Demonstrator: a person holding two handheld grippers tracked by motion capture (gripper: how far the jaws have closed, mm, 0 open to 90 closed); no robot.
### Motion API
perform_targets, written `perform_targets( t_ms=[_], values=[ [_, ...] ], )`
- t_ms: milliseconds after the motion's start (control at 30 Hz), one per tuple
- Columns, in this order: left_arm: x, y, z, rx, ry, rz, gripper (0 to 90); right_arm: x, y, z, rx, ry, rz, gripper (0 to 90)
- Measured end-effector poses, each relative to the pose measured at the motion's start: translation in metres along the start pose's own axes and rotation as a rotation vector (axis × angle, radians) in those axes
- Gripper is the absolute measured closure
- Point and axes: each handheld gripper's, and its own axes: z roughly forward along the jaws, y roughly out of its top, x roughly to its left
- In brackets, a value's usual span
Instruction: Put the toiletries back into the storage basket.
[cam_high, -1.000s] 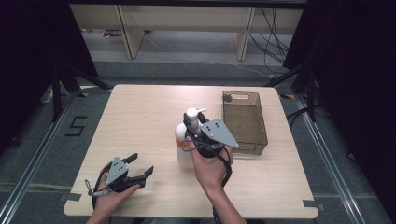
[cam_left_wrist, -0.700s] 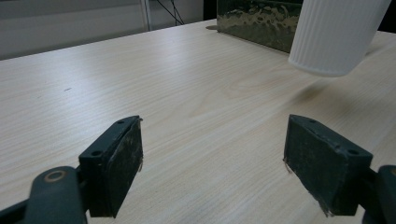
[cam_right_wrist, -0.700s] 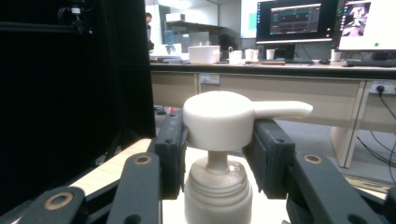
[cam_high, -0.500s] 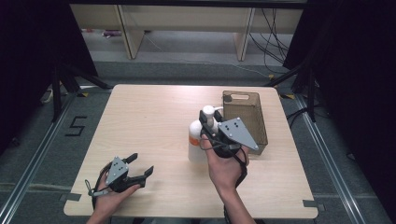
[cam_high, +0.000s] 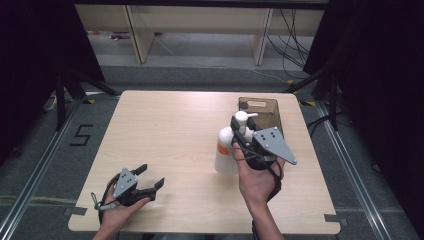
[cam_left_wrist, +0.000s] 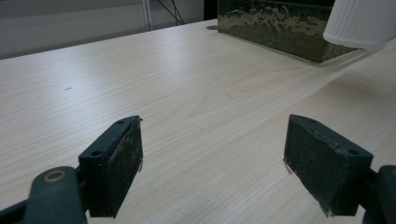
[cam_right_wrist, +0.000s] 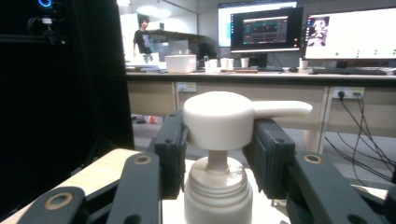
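Lower left of high view: left gripper in hand, resting low on table, jaws spread wide w/ nothing between. Left gripper view confirms: two black pads far apart, bare wood in the gap. Prob parked out of the way, waiting.

Centre-right of high view: white pump bottle upright, just left of right hand. Right gripper pinching pump head from both sides; grey plate on top, cable trailing down the wrist. Right gripper view: pads pressed on either side of the white pump cap, spout pointing to frame right, neck and collar below. Bottle base seen lifted in upper right of left gripper view, clear of wood w/ shadow beneath. Grip on the head likely chosen as narrowest firm spot for carrying; bottle hangs below.

Right of that, upper right of table: smoky transparent bin, open top, just beyond bottle. Judging by closeness, probably the drop-off.

Surface: pale wood-grain tabletop, matte, otherwise bare. Floor grey, taped "5" mark at left. Dark curtains both sides, shelving legs and cables at top. Right gripper view bkgd: desks, monitors, person standing far off.
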Motion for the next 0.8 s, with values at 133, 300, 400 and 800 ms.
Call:
perform_targets(
  t_ms=[133, 300, 400, 800],
  values=[
    [0.0, 0.0, 0.0, -0.002, 0.001, -0.001, 18.8, -0.007, 0.001, -0.005, -0.002, -0.025, 0.004, 60.3],
    [0.0, 0.0, 0.0, 0.001, 0.001, -0.002, 18.9, -0.017, 0.002, -0.011, -0.002, -0.047, 0.0, 60.3],
    [0.0, 0.0, 0.0, 0.003, 0.003, -0.001, 18.9, -0.023, 0.002, -0.013, -0.015, -0.064, -0.001, 60.3],
    [0.0, 0.0, 0.0, 0.003, 0.001, 0.0, 19.1, -0.041, 0.007, -0.021, -0.021, -0.115, -0.007, 60.3]
  ],
)
